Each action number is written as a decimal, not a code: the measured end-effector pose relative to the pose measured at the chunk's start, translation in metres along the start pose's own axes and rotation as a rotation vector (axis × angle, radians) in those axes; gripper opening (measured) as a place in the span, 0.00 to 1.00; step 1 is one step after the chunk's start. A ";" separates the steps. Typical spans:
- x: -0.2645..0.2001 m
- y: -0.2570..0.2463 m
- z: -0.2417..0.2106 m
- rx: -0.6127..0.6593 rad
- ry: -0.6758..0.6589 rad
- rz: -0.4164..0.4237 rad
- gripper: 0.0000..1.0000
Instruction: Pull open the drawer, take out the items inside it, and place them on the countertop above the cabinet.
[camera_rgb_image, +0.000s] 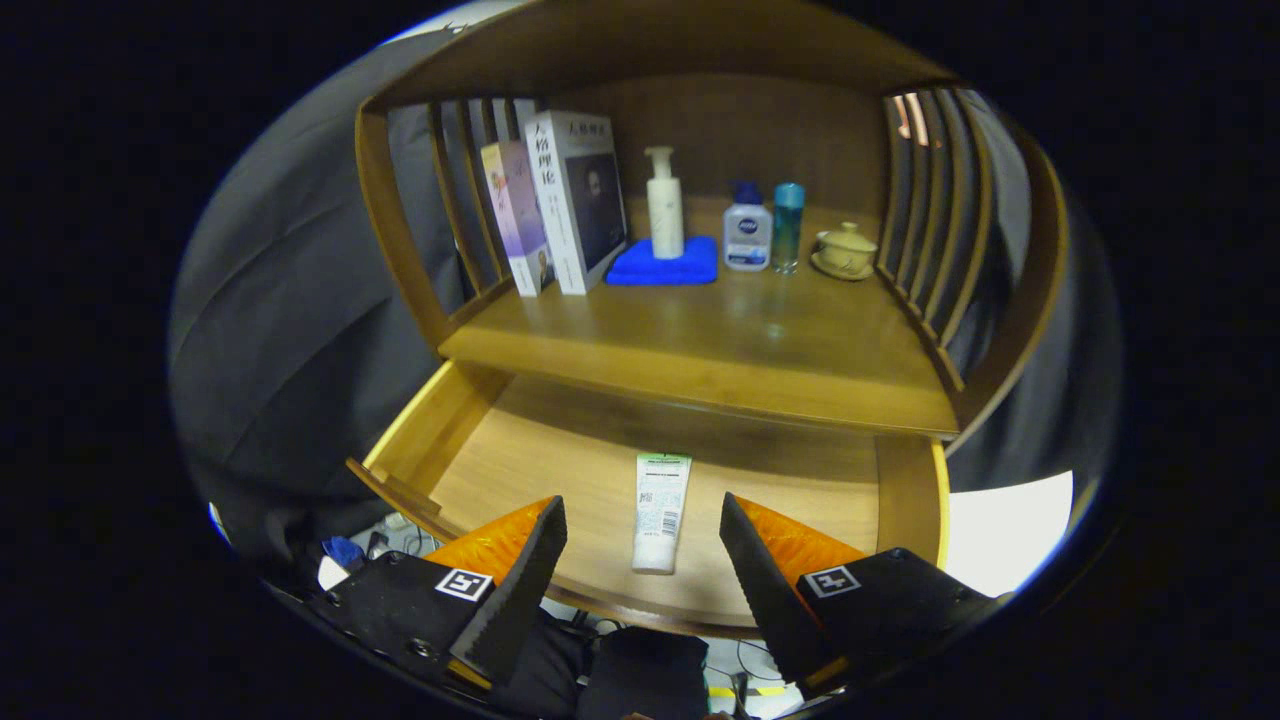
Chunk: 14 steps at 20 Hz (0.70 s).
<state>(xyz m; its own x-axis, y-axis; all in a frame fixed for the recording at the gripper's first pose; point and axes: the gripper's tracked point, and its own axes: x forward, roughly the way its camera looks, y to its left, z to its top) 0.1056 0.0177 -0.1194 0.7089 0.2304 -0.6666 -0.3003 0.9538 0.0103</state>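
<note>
Beyond the tongs (640, 560) stands a wooden cabinet (400, 240) with slatted sides, its worktop (740, 350) carrying a row of things along the back. Below the worktop, the drawer (540, 460) is pulled open just ahead of the tongs. On the far worktop, to the left, two books (560, 205) stand upright, their spines printed with characters too small to make out surely. Right of them a blue cloth (665, 265) lies flat with a white pump bottle (665, 205) standing on it; further right come a clear bottle with a blue cap (747, 232), a slim teal bottle (787, 225), and a lidded cup on a saucer (845, 250). In the drawer a white tube (660, 510) with a green-banded end lies lengthwise between the two fingers, untouched; its print is unreadable. The tongs stand wide apart, tilted down over the drawer's front edge.
</note>
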 end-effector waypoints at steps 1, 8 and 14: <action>0.010 0.000 -0.004 -0.039 0.046 -0.007 0.97; 0.078 -0.007 -0.030 -0.061 0.333 -0.005 0.97; 0.106 -0.006 -0.047 -0.037 0.426 -0.012 0.97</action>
<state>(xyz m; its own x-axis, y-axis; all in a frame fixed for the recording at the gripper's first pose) 0.1528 0.0274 -0.2249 0.3877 0.1119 -0.9150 -0.3219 0.9465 -0.0207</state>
